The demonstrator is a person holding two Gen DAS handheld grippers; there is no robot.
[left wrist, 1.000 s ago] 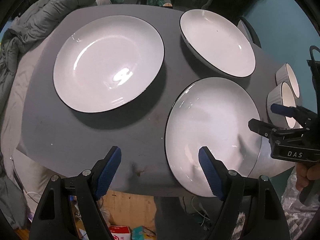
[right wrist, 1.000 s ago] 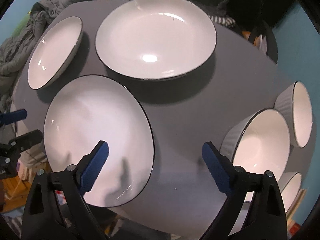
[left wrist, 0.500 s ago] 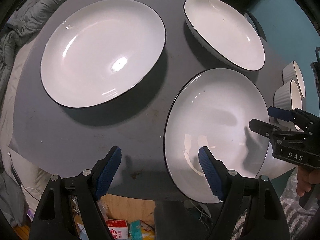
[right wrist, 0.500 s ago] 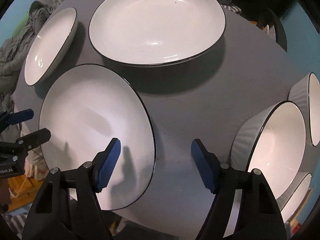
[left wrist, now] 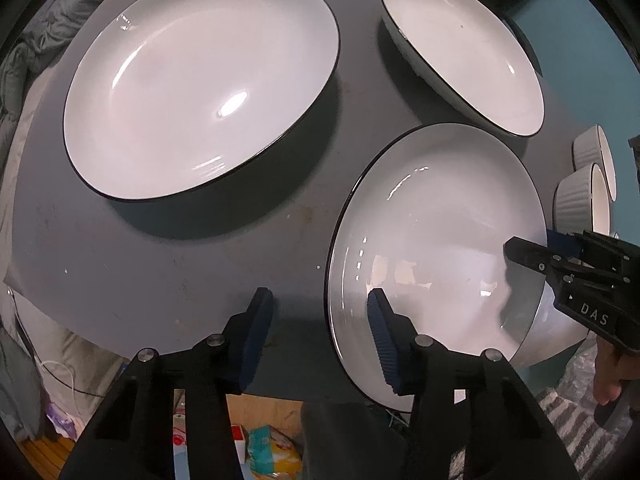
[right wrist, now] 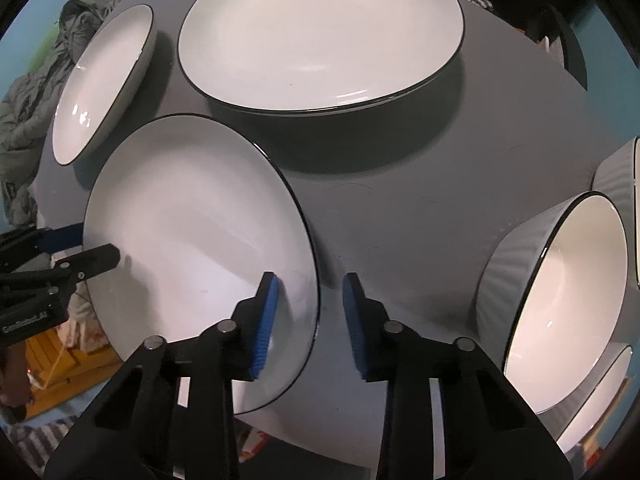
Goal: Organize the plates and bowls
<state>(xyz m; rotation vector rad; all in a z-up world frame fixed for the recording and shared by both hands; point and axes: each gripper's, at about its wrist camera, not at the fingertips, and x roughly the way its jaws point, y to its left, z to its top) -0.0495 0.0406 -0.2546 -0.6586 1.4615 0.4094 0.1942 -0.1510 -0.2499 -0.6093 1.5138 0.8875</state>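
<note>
Both grippers are parked on opposite edges of the same near plate (left wrist: pixel 436 240), so this looks like a two-handed lift being set up.

The left gripper (left wrist: pixel 320 338) is pointed straight down with the plate's left rim caught between its jaws. The jaws have just been closing, but a gap is left and the pads aren't seen pressing yet.

Same story for the right gripper (right wrist: pixel 310 322): the plate's right rim sits between the jaws, which have just been narrowing, with no contact shown.

Beyond the left gripper a large plate (left wrist: pixel 200 84) is found, and a second plate (left wrist: pixel 464 52) further off to the right. Ribbed bowls (right wrist: pixel 560 308) are lined up right of the right gripper.

The plate's width runs gripper to gripper, so neither hand is nearer.
</note>
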